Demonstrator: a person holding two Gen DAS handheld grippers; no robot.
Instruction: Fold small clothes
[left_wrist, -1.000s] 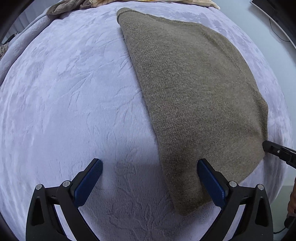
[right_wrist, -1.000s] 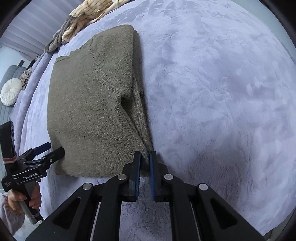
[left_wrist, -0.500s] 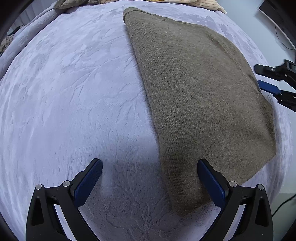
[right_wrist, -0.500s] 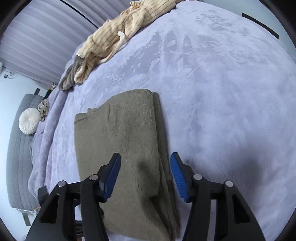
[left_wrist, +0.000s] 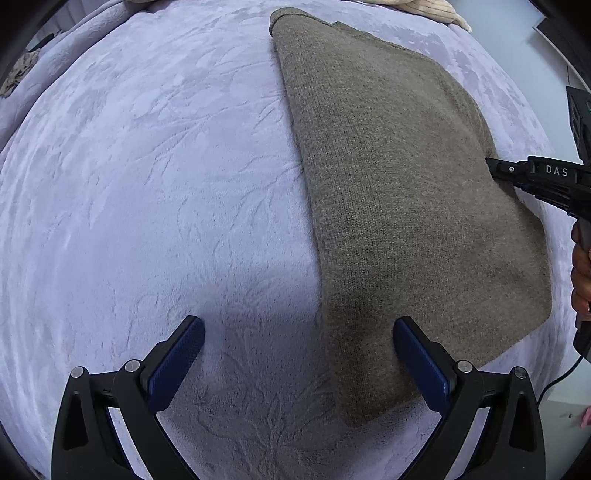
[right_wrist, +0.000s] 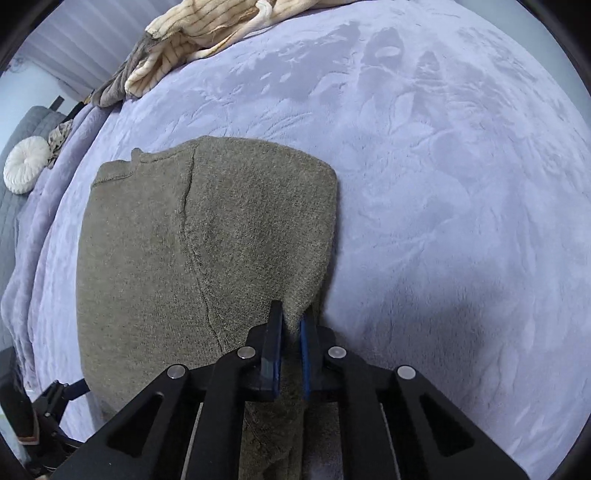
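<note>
My right gripper (right_wrist: 290, 325) has just been closing and now pinches the side edge of the olive knit sweater (right_wrist: 207, 258), low in the centre of the right wrist frame, probably so I can draw that edge over for the next fold. My left gripper (left_wrist: 299, 354) hangs released, jaws wide, straddling the sweater's near corner at the bottom of its frame. The sweater lies half-folded on the lilac blanket (left_wrist: 129, 184). White letters "DAS" show on the right gripper at the left view's right edge.
</note>
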